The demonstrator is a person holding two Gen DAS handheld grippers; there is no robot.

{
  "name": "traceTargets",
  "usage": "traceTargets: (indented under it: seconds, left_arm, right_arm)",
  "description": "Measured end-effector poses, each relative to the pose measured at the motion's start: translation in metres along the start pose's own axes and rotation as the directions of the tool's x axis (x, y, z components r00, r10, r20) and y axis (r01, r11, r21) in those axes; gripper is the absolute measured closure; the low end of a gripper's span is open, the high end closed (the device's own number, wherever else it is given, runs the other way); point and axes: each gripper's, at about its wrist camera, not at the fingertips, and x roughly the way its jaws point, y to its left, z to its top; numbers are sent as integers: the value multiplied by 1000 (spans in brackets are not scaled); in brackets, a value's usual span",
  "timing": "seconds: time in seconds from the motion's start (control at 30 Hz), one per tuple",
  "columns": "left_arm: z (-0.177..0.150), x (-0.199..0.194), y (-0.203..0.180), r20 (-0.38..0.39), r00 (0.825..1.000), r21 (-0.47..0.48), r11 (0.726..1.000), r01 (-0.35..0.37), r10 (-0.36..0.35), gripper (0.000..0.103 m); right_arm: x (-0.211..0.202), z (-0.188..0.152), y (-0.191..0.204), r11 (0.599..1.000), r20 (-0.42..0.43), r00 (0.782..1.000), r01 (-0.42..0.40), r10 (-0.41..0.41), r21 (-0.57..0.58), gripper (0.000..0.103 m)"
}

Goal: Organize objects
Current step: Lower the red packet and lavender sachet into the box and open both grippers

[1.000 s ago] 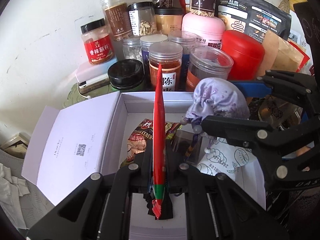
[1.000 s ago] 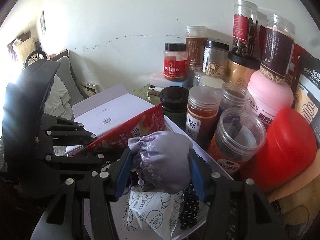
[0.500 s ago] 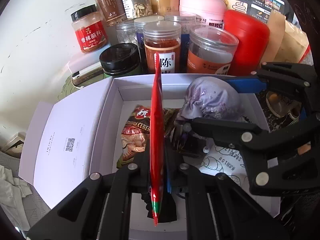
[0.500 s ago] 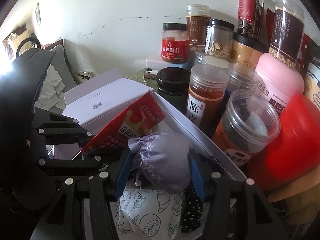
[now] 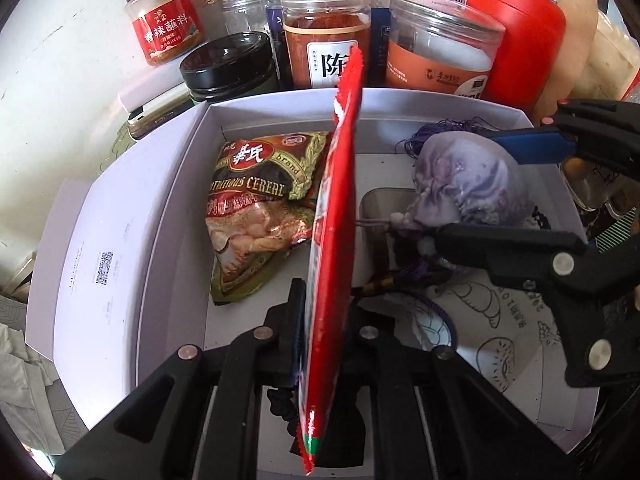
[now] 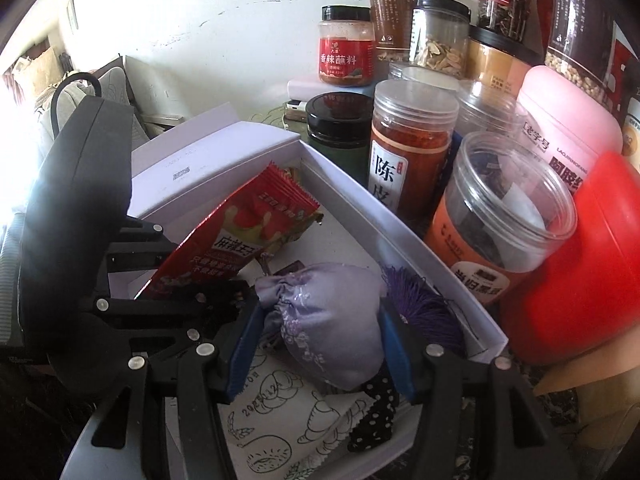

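Observation:
My left gripper [image 5: 324, 312] is shut on a flat red snack packet [image 5: 336, 240], held edge-up inside the open white box [image 5: 280, 108]. The packet also shows in the right wrist view [image 6: 236, 236]. My right gripper [image 6: 320, 332] is shut on a lilac drawstring pouch [image 6: 324, 320] with a purple tassel, low inside the box at its right side; the pouch also shows in the left wrist view [image 5: 468, 180]. A brown cereal bag [image 5: 256, 208] and a white printed bag [image 6: 280, 416] lie on the box floor.
The box lid [image 5: 108, 240] is folded open to the left. Jars stand tight behind the box: a chilli jar [image 5: 164, 28], a black-lidded jar [image 5: 228, 64], an orange-powder jar [image 5: 324, 28], a clear jar [image 5: 440, 56] and a red canister [image 5: 524, 40]. The wall is behind them.
Both grippers have moved down and forward into the box, carrying the red packet and the lilac pouch. The pouch's tassel now rests in the box's far right corner.

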Motion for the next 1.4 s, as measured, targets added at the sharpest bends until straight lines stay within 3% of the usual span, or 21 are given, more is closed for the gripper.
traceTargets:
  seconds: [0.7, 0.93, 1.03, 1.2, 1.4]
  left_arm:
    - [-3, -2, -4, -15, 999, -13, 999, -34, 34, 92]
    - [-11, -17, -1, 7, 1000, -61, 998, 28, -28, 90]
    - [-8, -24, -6, 18, 1000, -41, 999, 7, -6, 85]
    - [-5, -46, -13, 44, 999, -56, 998, -16, 18, 55]
    - [-3, -69, -15, 68, 997, -56, 998, -28, 32, 53]
  right_arm:
    - [-2, -2, 1, 1000, -43, 999, 4, -5, -10, 42]
    - [-5, -8, 2, 999, -59, 998, 33, -32, 7, 33]
    - [-8, -13, 1, 998, -59, 997, 43, -41, 34, 33]
    - [-25, -14, 3, 997, -34, 998, 59, -57, 42, 33]
    - [-55, -12, 4, 996, 13, 997, 77, -77, 39, 33]
